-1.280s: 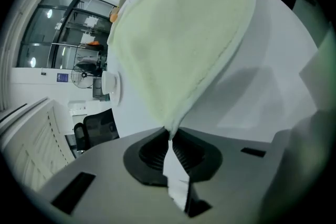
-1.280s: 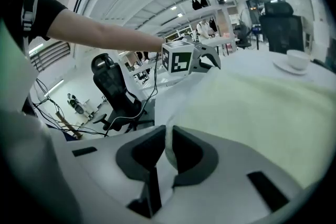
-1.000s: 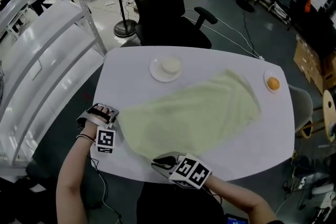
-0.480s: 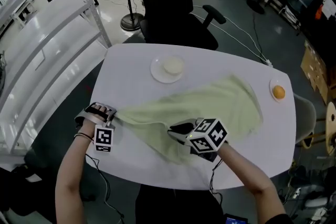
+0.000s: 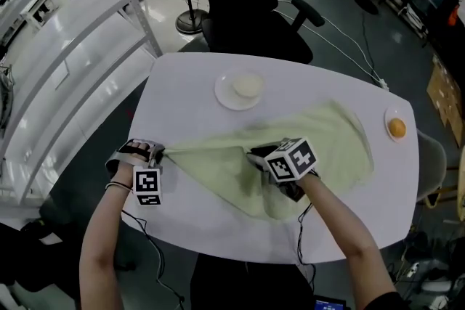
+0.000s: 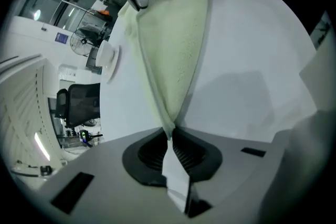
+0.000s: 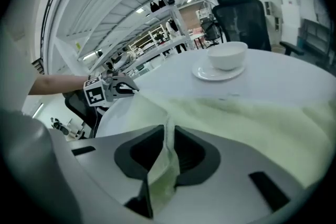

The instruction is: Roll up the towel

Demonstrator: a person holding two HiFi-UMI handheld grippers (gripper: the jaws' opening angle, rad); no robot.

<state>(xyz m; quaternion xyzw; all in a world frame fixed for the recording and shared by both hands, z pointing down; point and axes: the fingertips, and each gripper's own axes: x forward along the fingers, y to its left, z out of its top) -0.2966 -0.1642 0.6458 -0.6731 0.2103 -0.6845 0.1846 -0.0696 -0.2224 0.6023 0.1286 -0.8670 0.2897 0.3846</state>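
Lying across the white surface (image 5: 182, 83), the pale green towel (image 5: 330, 145) has its near edge folded over toward its middle. The left gripper (image 5: 155, 152) is closed tightly on the towel's left corner, near the edge of the surface. The right gripper (image 5: 256, 155) pinches the folded edge above the middle of the towel; its jaws have just been opening a little, with the cloth between them.
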